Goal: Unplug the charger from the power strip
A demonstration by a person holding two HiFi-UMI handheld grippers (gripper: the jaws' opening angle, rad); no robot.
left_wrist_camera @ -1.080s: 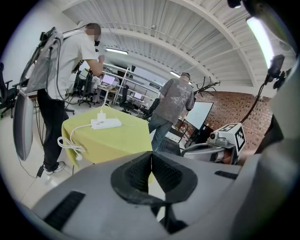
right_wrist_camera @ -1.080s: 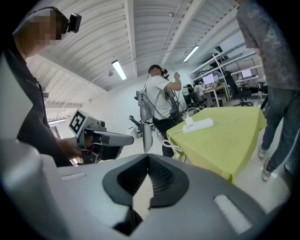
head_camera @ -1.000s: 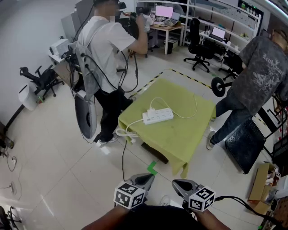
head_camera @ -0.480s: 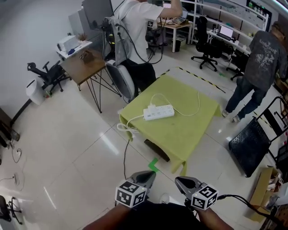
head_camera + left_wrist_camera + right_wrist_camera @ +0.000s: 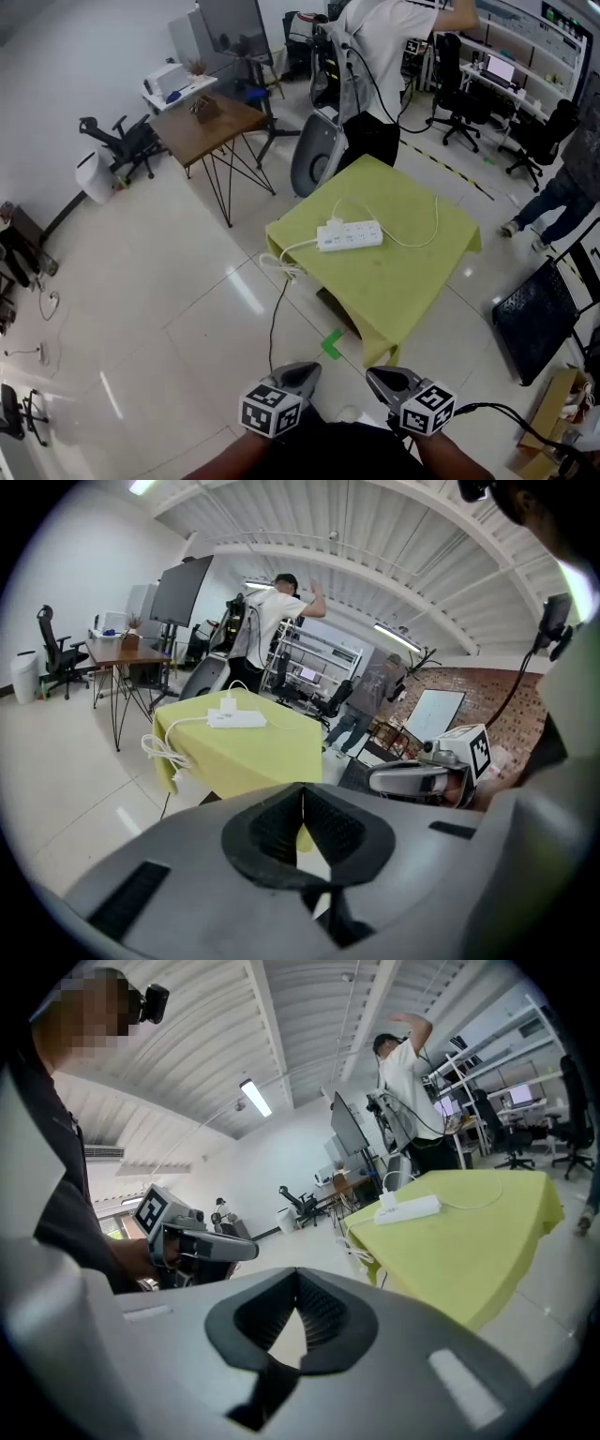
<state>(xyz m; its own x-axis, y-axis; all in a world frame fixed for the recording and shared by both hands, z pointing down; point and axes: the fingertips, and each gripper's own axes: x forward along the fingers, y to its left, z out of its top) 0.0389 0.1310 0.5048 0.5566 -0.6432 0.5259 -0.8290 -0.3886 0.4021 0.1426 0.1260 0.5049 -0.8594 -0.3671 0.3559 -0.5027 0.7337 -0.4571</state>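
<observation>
**Charger plugged into the strip, both grippers well short of it**

The counter (image 5: 398,281), draped in yellow-green cloth, stands well ahead of the person across open floor. Low in the head view, the left gripper (image 5: 302,373) and the right gripper (image 5: 380,377) hang side by side, each with its jaws clenched on nothing. The white power strip (image 5: 354,236) lies near the counter's middle, and its lead (image 5: 281,262) spills off the left corner in a loose coil. The charger (image 5: 332,225), a small white block, stands in the strip's left end.

The step in hand looks like the approach. To do it well, close in squarely and release both jaws early. Pin the strip flat with one gripper, since it would likely lift otherwise. Take the charger by its body, not its thin cable, and pull straight out of the socket.
</observation>
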